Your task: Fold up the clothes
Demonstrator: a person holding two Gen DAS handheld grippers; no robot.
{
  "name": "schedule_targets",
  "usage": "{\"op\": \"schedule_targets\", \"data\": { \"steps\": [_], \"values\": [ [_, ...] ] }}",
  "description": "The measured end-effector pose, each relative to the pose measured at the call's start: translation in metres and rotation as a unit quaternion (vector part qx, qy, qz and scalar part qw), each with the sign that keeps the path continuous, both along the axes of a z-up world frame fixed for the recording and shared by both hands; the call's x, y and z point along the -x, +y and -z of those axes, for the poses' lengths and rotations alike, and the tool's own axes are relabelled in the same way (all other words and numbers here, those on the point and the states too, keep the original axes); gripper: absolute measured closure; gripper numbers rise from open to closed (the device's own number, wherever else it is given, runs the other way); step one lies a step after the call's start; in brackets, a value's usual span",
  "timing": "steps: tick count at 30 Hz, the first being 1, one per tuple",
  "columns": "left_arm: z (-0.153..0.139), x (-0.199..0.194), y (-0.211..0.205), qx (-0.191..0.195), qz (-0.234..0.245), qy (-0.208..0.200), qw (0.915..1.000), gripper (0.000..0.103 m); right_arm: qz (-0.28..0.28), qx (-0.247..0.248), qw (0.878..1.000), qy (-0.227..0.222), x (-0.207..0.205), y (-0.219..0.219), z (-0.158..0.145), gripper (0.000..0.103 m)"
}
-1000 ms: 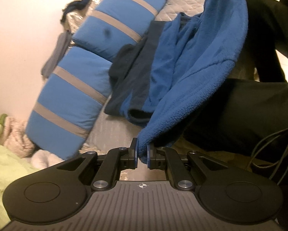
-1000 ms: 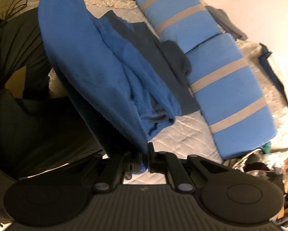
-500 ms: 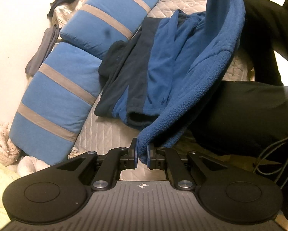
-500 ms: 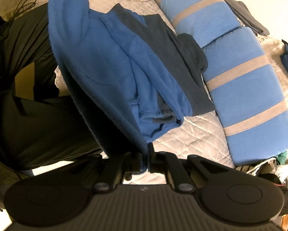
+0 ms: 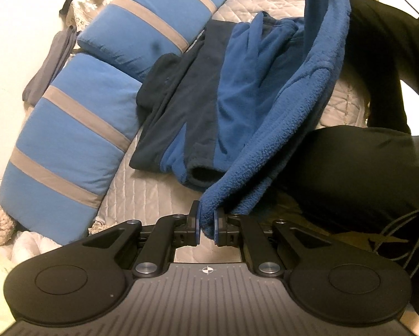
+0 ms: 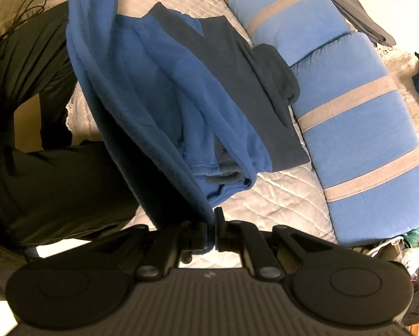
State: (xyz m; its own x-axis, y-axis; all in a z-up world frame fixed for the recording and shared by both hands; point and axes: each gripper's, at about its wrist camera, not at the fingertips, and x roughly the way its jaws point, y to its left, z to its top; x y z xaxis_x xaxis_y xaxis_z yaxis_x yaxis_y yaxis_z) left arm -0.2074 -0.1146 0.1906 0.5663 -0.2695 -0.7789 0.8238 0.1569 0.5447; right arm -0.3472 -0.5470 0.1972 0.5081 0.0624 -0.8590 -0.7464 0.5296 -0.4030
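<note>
Both grippers, left gripper [image 5: 207, 224] and right gripper [image 6: 211, 231], clamped on the blue fleece [image 5: 301, 106] hem, are carrying it further over the bed [image 6: 279, 201]; fold progressing.

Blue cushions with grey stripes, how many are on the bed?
2. The nearer blue grey-striped cushion and the farther blue grey-striped cushion lie end to end beside the blue fleece garment. More may be hidden.

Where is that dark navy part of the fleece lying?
In the left wrist view, the navy panel lies on the quilted bed, beside the striped blue pillows.
</note>
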Motion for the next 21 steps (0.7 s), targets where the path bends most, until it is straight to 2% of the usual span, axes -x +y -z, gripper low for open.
{"op": "schedule_targets", "data": {
  "steps": [13,21],
  "values": [
    [0.001,-0.051,-0.016,-0.006,-0.021,0.02,0.9996,0.094,0.017,0.003,1.0,0.014,-0.062,-0.013,0.009,0.098],
    [0.01,-0.075,-0.021,-0.008,-0.03,0.029,0.9991,0.094,0.029,0.004,0.999,0.022,-0.085,-0.018,0.02,0.098]
  ]
}}
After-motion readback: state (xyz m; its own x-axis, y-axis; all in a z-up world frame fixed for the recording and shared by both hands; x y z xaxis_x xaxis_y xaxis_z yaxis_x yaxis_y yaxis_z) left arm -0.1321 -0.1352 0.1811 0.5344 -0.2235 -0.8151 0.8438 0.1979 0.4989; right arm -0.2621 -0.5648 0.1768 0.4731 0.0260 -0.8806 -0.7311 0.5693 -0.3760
